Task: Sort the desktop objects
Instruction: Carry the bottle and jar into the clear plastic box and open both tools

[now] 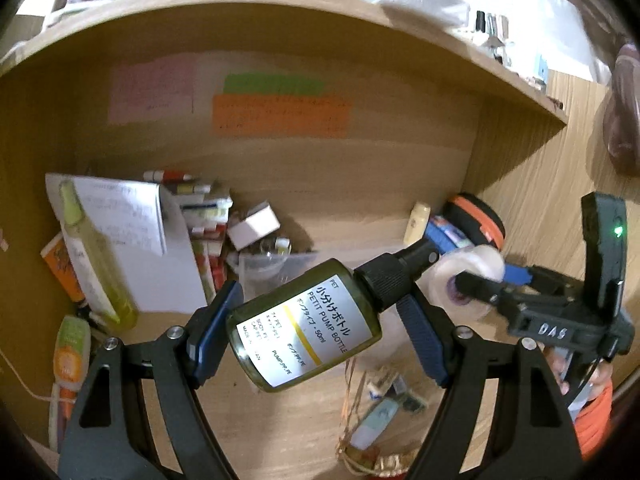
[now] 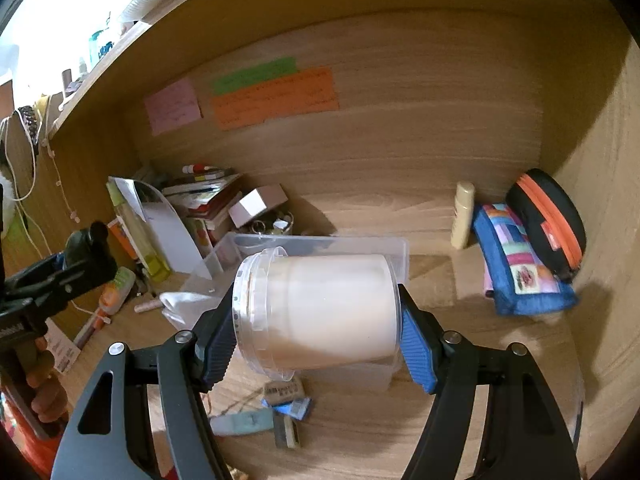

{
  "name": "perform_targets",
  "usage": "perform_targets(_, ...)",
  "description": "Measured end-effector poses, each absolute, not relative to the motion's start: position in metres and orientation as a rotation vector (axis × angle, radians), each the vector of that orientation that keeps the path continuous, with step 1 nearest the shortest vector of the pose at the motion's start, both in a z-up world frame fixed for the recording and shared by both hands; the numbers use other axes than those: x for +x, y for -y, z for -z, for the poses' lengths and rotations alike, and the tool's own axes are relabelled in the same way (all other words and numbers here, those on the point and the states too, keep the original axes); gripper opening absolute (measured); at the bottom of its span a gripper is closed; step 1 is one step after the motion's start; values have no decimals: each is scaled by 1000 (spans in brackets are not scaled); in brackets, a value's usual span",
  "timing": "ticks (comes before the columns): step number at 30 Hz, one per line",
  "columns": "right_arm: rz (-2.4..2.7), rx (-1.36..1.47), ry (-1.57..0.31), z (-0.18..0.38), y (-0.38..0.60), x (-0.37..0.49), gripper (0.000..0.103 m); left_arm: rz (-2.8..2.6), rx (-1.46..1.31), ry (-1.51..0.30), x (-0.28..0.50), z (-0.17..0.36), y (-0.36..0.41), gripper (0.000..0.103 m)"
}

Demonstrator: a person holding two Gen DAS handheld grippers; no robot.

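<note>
My left gripper [image 1: 316, 324] is shut on a dark green pump bottle [image 1: 304, 320] with a white label and black cap, held tilted above the wooden desk [image 1: 360, 232]. My right gripper [image 2: 316, 320] is shut on a clear plastic jar [image 2: 320, 312] with whitish contents, held sideways above a clear plastic bin [image 2: 320, 244]. In the left wrist view the right gripper [image 1: 472, 284] shows at right, holding the jar [image 1: 464, 276]. In the right wrist view the left gripper [image 2: 80, 264] shows at far left, holding the bottle.
Books, a white box [image 2: 256, 204] and a yellow-green spray bottle [image 1: 92, 256] crowd the back left. A cream tube [image 2: 462, 216], blue patchwork pouch [image 2: 520, 264] and black-orange case [image 2: 548, 224] stand back right. Small packets [image 2: 284, 408] lie near the front. Sticky notes [image 2: 272, 96] hang on the back panel.
</note>
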State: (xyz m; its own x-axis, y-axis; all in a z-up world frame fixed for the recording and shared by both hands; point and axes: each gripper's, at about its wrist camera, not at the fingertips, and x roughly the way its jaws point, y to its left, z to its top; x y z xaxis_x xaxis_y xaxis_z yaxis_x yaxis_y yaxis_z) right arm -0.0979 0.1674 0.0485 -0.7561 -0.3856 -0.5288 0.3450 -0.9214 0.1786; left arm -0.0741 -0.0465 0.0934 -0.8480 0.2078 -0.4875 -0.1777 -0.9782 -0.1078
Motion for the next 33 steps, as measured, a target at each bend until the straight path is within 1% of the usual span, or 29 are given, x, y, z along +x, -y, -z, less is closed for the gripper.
perform_targets(7, 2633, 790, 84, -57, -157, -118, 68, -2854, -754, 114, -100, -99, 45, 78)
perform_targets(14, 2642, 805, 80, -55, -146, -143, 68, -2861, -828, 129, -134, -78, 42, 78)
perform_targets(21, 2638, 889, 63, -32, -131, -176, 68, -2843, -942, 159, -170, -45, 46, 78)
perform_targets(25, 2638, 950, 18, -14, -120, -194, 68, -2810, -1023, 186, -187, -23, 49, 78)
perform_targets(33, 2670, 1009, -37, 8, -119, -210, 68, -2775, -1080, 148, -197, 0, 47, 78)
